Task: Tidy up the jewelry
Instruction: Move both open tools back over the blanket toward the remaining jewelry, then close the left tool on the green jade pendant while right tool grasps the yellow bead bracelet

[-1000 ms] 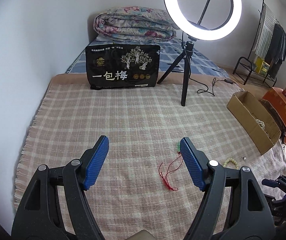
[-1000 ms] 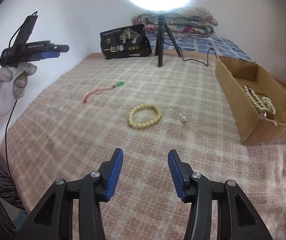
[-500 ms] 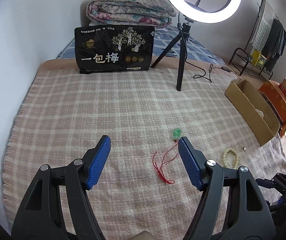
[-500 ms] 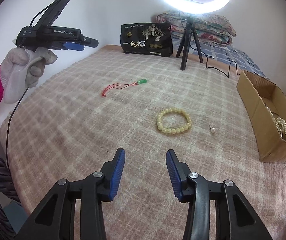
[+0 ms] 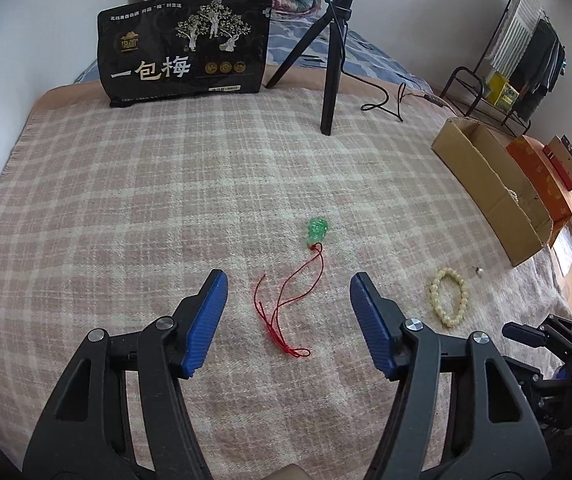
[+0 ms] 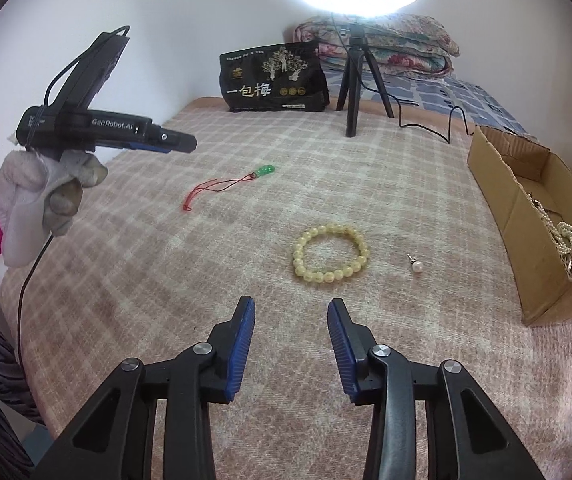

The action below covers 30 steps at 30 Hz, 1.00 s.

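Observation:
A green pendant [image 5: 317, 230] on a red cord [image 5: 286, 312] lies on the plaid blanket [image 5: 125, 200], the cord between my left gripper's [image 5: 289, 284] open blue fingers. A yellow bead bracelet [image 6: 330, 252] and a small pearl earring [image 6: 416, 266] lie ahead of my open, empty right gripper [image 6: 290, 308]. The pendant [image 6: 265, 170] also shows in the right wrist view, as does the left gripper [image 6: 181, 143] held above the blanket. The bracelet [image 5: 449, 299] shows right of the left gripper. A cardboard box [image 6: 534, 216] at right holds pearl strands [image 6: 558, 228].
A ring light on a tripod [image 5: 332, 60] stands at the far end with its cable [image 5: 386, 100] trailing. A black snack bag [image 5: 183, 48] leans behind it. Folded quilts [image 6: 386, 44] lie beyond. An orange box [image 5: 542, 176] sits past the cardboard box [image 5: 486, 184].
My left gripper moved forward and right, so the red cord now lies between its fingers. My right gripper came closer to the bracelet. Both stayed open.

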{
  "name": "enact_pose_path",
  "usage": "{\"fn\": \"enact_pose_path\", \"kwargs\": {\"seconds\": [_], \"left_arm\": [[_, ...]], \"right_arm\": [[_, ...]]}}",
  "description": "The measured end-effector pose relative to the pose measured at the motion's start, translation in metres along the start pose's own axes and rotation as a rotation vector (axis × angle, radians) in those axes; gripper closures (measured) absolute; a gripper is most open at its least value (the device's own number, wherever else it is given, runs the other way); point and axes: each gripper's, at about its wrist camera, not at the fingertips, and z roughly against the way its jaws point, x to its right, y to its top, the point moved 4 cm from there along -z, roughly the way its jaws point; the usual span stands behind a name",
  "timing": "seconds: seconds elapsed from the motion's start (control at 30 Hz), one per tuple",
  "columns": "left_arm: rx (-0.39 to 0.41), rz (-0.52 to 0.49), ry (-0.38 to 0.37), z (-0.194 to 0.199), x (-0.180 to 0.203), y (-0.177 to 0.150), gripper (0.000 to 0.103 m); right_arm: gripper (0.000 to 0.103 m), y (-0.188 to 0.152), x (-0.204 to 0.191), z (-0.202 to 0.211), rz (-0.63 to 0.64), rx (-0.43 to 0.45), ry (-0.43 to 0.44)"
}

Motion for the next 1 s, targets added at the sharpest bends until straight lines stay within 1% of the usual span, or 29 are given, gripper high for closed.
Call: {"fn": "enact_pose_path", "kwargs": {"seconds": [0.13, 0.33, 0.57, 0.77, 1.0], "left_arm": [[-0.01, -0.022, -0.014, -0.005, 0.007, -0.001, 0.037], [-0.036, -0.043, -0.016, -0.017, 0.01, -0.005, 0.037], [-0.049, -0.052, -0.027, -0.026, 0.011, -0.005, 0.037], [-0.069, -0.09, -0.021, -0.041, 0.02, -0.007, 0.037], [-0.081, -0.11, 0.015, -0.064, 0.022, -0.001, 0.037]], "right_arm": [[0.064, 0.0, 0.004, -0.004, -0.01, -0.009, 0.003], [0.064, -0.004, 0.007, -0.01, -0.016, -0.026, 0.004], [0.064, 0.003, 0.013, -0.017, -0.038, -0.027, 0.013], [0.064, 0.013, 0.006, -0.027, -0.02, -0.036, 0.029], [0.064, 0.023, 0.0, -0.039, -0.003, -0.045, 0.027]]}}
